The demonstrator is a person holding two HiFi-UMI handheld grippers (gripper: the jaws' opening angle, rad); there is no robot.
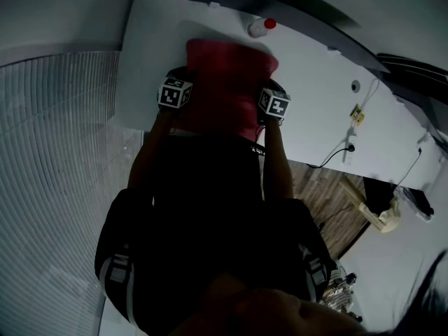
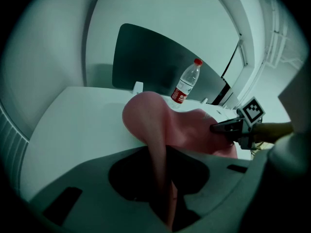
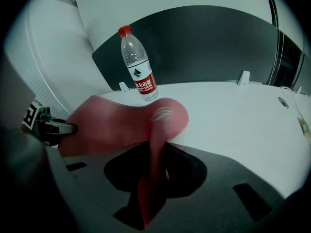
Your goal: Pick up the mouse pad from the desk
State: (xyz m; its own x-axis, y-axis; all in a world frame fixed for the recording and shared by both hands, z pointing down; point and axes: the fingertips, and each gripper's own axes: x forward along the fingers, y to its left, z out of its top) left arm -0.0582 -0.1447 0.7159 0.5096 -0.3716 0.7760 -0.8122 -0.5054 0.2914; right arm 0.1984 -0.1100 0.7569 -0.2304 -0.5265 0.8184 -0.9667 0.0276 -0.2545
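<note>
A red mouse pad (image 1: 227, 82) hangs bowed between my two grippers over the white desk (image 1: 150, 40). My left gripper (image 1: 183, 95) is shut on the pad's left edge, and that edge runs down between its jaws (image 2: 164, 178). On the opposite edge my right gripper (image 1: 266, 106) is shut in the same way, with the pad pinched upright in its jaws (image 3: 151, 178). The pad (image 2: 184, 130) curves up off the desk top in the left gripper view, where the right gripper (image 2: 228, 127) shows at its far side. The pad (image 3: 112, 123) bears a white logo.
A clear water bottle (image 1: 261, 26) with a red cap stands at the desk's back edge, just behind the pad. A dark panel (image 3: 204, 47) rises behind the desk. A cable and plug (image 1: 348, 145) lie at the desk's right end, beside wooden floor (image 1: 329, 201).
</note>
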